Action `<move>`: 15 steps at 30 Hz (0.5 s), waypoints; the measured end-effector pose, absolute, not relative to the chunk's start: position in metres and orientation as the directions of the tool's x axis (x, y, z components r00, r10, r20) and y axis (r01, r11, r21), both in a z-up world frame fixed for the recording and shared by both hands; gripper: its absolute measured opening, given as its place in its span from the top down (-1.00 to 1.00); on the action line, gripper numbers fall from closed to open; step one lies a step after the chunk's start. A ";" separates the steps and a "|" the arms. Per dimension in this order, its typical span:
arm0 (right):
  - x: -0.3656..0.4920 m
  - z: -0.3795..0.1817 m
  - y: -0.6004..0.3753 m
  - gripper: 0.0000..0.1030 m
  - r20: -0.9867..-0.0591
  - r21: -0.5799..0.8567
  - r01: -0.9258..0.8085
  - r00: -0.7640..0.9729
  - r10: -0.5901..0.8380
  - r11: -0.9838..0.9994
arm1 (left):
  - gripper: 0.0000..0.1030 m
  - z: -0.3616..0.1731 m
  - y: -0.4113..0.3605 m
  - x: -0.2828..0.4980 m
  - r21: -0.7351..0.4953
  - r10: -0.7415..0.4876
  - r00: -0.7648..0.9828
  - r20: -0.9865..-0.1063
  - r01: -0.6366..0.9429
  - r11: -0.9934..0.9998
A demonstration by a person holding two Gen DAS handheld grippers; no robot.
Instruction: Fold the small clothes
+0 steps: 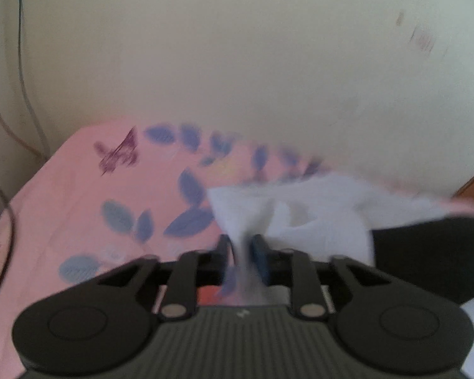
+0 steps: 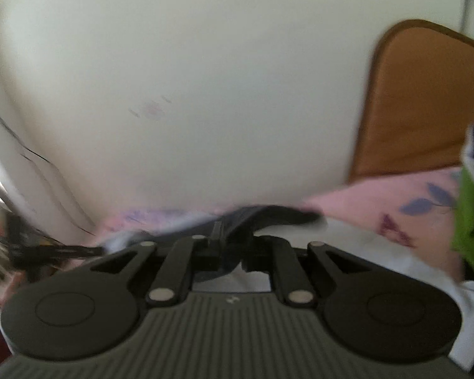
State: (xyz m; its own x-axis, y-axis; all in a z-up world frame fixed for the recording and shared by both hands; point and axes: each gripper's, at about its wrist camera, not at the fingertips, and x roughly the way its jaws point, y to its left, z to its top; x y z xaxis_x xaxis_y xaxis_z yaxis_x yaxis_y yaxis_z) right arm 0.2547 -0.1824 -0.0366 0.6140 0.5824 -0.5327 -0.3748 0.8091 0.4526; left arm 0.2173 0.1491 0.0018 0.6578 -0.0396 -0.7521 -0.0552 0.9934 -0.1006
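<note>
Both shots were blurry, but the left gripper (image 1: pixel 240 246) was pinching the white garment (image 1: pixel 300 218) over the pink floral sheet (image 1: pixel 79 189), and the right gripper (image 2: pixel 233 237) was clamped on dark fabric (image 2: pixel 268 213).

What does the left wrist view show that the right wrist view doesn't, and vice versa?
Left only: the left gripper pinching a white garment, cables along the wall. Right only: the right gripper closed on dark fabric, a brown headboard, a green cloth. Both: the pink leaf-print sheet and the pale wall.
</note>
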 end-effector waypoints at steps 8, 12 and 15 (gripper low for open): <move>0.224 -0.049 -0.254 0.35 -0.630 0.455 -0.166 0.634 0.448 0.875 | 0.14 0.018 0.157 0.174 -0.009 0.060 0.713 -0.699 -0.093 0.996; 0.163 -0.006 -0.323 0.14 -0.492 0.495 -0.121 0.778 0.392 0.861 | -0.03 0.053 0.150 0.146 -0.104 -0.025 0.778 -0.628 -0.051 0.993; 0.114 0.006 -0.372 0.06 -0.450 0.515 -0.024 0.843 0.295 0.857 | -0.09 0.062 0.132 0.129 -0.174 -0.142 0.789 -0.598 0.046 0.984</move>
